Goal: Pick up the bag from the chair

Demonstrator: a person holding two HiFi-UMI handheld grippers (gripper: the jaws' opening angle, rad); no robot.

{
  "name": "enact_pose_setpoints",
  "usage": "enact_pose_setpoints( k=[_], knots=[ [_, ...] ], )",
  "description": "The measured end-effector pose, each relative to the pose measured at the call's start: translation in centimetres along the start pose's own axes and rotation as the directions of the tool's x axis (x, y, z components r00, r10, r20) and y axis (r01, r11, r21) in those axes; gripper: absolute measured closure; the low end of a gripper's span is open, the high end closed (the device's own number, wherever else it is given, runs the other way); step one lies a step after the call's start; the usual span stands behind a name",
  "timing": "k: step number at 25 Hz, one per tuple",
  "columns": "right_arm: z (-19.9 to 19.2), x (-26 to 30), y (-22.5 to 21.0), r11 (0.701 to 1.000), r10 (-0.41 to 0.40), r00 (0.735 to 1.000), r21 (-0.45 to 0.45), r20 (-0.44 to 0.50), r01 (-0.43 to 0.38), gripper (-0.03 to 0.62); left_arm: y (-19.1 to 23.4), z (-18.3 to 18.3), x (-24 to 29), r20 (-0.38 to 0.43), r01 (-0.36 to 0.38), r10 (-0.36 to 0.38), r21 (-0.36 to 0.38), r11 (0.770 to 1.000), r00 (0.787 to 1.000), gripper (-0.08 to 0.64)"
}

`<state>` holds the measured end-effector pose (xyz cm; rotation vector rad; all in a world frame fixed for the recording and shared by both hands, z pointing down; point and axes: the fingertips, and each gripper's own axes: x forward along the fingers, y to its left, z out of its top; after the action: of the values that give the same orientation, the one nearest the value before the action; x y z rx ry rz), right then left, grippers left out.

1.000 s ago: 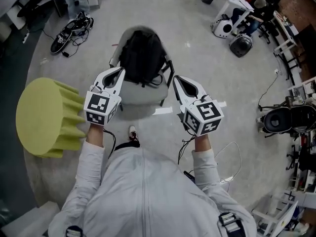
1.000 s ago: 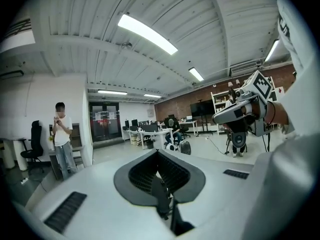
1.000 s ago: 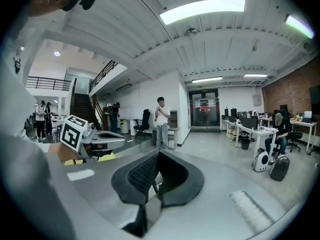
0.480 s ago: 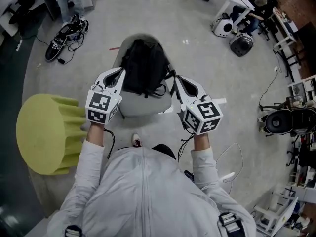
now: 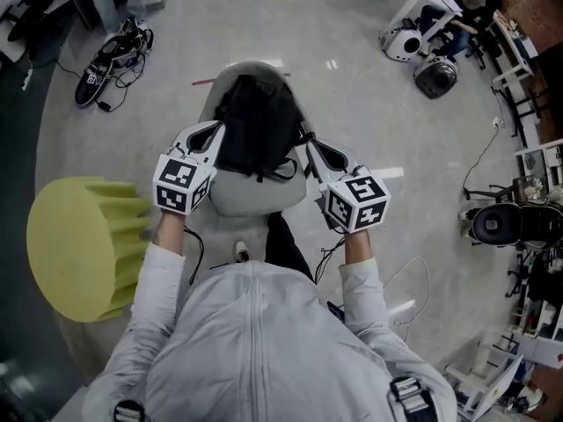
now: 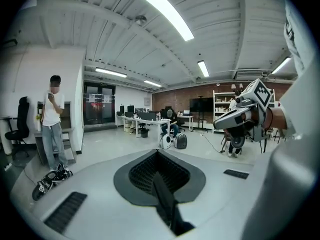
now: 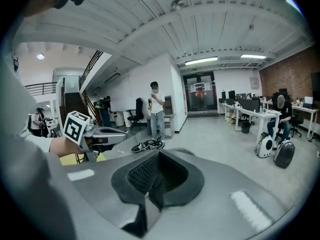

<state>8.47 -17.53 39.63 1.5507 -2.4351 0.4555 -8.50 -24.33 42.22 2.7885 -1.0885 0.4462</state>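
A soft black bag [image 5: 258,123] of matte fabric was seen standing on the smooth, rounded grey shell of the chair [image 5: 251,199], against its curved back. It was flanked by the left gripper [image 5: 214,131] and the right gripper [image 5: 313,149], each a white, tapered tool carrying a cube of square markers. The dark ribbed pads [image 6: 150,171] of the left gripper were pressed together with nothing between them, as were those [image 7: 145,174] of the right, and a ridged yellow stool [image 5: 79,244] was set well left of the chair.
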Motion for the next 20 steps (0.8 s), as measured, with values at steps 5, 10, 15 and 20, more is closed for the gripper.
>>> enact_pose_setpoints(
  k=[5, 10, 15, 20],
  knots=[
    [-0.9, 4.9, -3.5, 0.999, 0.052, 0.996, 0.006, -0.066, -0.052, 0.583, 2.0, -1.7, 4.7, -0.071, 0.037, -0.041, -0.06, 0.997, 0.997, 0.554],
    [-2.0, 10.0, -7.5, 0.995, 0.085, 0.989, 0.068, -0.123, -0.077, 0.583, 4.3, -3.9, 9.6, -0.165, 0.048, -0.066, -0.112, 0.993, 0.984, 0.554],
    [-3.9, 14.7, -11.5, 0.989, 0.111, 0.973, 0.116, -0.204, -0.088, 0.581, 6.6, -6.1, 14.6, -0.242, 0.045, -0.072, -0.116, 0.992, 0.968, 0.552],
    [-6.9, 19.0, -14.5, 0.985, 0.148, 0.956, 0.124, -0.253, -0.12, 0.581, 7.4, -10.2, 18.9, -0.346, 0.115, -0.159, -0.143, 0.983, 0.925, 0.46]
  ],
)
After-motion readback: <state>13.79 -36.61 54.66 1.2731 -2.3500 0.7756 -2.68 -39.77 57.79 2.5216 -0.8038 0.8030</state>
